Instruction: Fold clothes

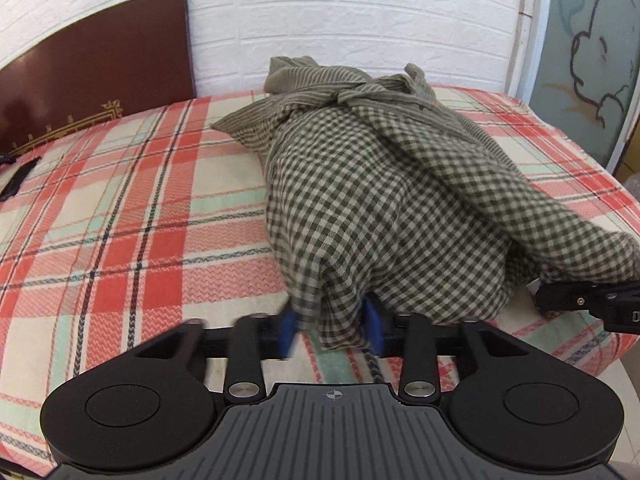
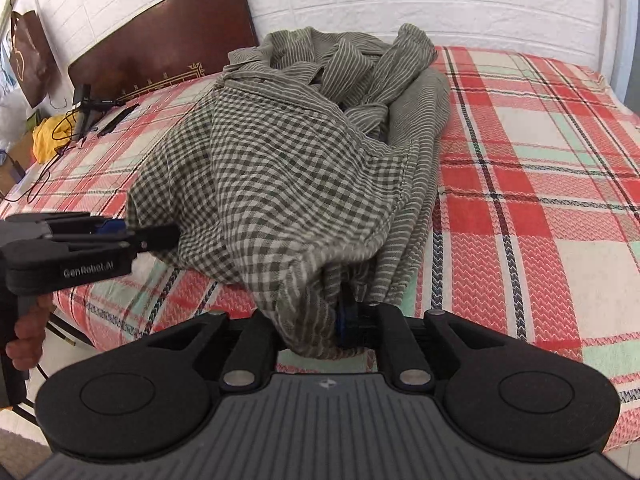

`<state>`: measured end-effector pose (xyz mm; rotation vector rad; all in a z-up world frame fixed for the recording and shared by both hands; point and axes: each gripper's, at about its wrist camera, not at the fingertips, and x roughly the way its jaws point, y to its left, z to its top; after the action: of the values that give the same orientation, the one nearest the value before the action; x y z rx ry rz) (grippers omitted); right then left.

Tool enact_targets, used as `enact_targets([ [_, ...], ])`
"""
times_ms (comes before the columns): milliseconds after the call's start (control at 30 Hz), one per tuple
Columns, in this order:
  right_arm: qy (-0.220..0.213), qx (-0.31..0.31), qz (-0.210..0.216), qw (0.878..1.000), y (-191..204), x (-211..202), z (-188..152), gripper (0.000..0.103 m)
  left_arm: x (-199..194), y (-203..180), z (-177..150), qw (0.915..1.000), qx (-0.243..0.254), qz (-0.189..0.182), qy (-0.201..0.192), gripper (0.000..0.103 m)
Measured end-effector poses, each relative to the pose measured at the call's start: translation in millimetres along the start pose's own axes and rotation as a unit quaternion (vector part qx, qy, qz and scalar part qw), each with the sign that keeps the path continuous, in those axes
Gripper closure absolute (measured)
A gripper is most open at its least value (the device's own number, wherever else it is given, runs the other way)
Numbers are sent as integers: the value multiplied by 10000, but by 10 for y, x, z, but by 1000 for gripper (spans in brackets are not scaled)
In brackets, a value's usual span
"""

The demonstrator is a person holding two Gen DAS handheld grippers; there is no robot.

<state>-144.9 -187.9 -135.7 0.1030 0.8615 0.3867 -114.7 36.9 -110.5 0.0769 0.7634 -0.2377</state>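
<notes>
On the bed [image 1: 120, 200], over its red and green plaid blanket, lies the checked garment [image 1: 360, 200], bunched up and wrinkled, with its far end heaped in a twisted lump at 12 o'clock by the white wall [image 1: 360, 8]. Its near edge is lifted toward 6 o'clock by both tools. The left hand-held gripper [image 1: 332, 330] has cloth between its blue pads [image 1: 289, 330]; the pads sit a little apart and that spot is blurry, so I cannot tell if it pinches tight. The right hand-held gripper [image 2: 348, 322] looks closed on a fold of the same edge, at 3 o'clock from the left one.

I think the job has barely begun. No neat fold shows yet. The garment likely needs to be pulled flat and smooth first, and then all the folds are left to do.
</notes>
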Motion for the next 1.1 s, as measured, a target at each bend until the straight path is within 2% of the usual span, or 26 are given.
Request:
enact_targets([
  [33, 11, 86, 81, 9999, -11, -14, 8, 64, -12, 28, -10, 10000, -29, 0, 2, 38],
  [100, 9, 251, 232, 9994, -50, -55, 57, 42, -68, 88, -24, 10000, -59, -32, 6, 38],
  [200, -38, 290, 372, 9989, -88, -195, 120, 32, -244, 176, -15, 9999, 36, 99, -97, 34],
  [300, -191, 238, 266, 9992, -138, -397, 188, 21, -447, 243, 55, 9986, 208, 342, -360, 24],
  [367, -383, 302, 187, 9986, -227, -550, 226, 19, -562, 273, 164, 9967, 281, 436, -623, 18],
  [433, -663, 480, 28, 9966, -327, -677, 267, 13, -676, 302, 272, 9940, 354, 530, -885, 15],
  [500, -1031, 496, -362, 9928, -366, -739, 313, 2, -673, 320, 423, 9920, 461, 479, -1076, 15],
  [600, -1330, 399, -1220, 9828, -264, -659, 397, 1, -506, 314, 680, 9905, 597, 386, -1174, 15],
  [667, -1462, 217, -1419, 9788, -181, -562, 438, 1, -368, 303, 827, 9913, 549, 340, -1150, 15],
  [767, -1452, 17, -1083, 9835, -121, -425, 539, 1, -209, 266, 1008, 9920, 464, 108, -1169, 15],
  [867, -1363, -116, -727, 9879, -97, -289, 652, 1, -50, 227, 1190, 9908, 606, 1, -1206, 15],
  [1000, -1054, 118, -170, 9942, -153, -169, 728, 1, 185, 238, 1331, 9867, 1156, 25, -1144, 15],
  [1100, -899, 389, 40, 9952, -223, -143, 733, 1, 318, 277, 1359, 9809, 1659, -78, -1013, 15],
])
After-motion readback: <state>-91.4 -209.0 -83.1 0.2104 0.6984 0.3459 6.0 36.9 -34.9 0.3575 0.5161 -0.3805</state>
